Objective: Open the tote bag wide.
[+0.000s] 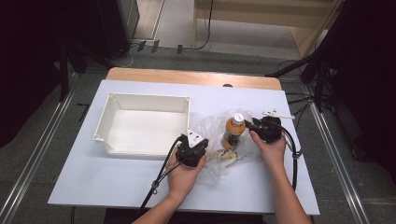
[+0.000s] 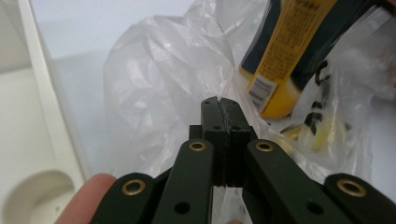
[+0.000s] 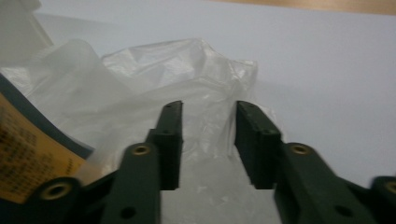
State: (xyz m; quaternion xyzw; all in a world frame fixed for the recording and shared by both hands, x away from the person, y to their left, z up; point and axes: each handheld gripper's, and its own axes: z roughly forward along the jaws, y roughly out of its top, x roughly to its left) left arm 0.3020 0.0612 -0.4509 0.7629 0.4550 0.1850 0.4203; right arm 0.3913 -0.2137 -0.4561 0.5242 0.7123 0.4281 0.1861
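Pinching the clear plastic bag (image 2: 163, 84) in my left fingers (image 2: 219, 109); my right fingers (image 3: 208, 121) stand open around bag film, the orange bottle (image 1: 233, 132) cut off there.

No word, brand or number can be read anywhere. The bottle (image 2: 285, 51) carries a yellow and dark blue label with rows of small dark print, too blurred to make out, and a small white barcode patch near its lower end whose bars and digits cannot be told. In the right gripper view the same label shows faint lines of print, also unreadable. Black marks on the clear plastic bag (image 2: 173, 79) beside the bottle are too smeared to read.
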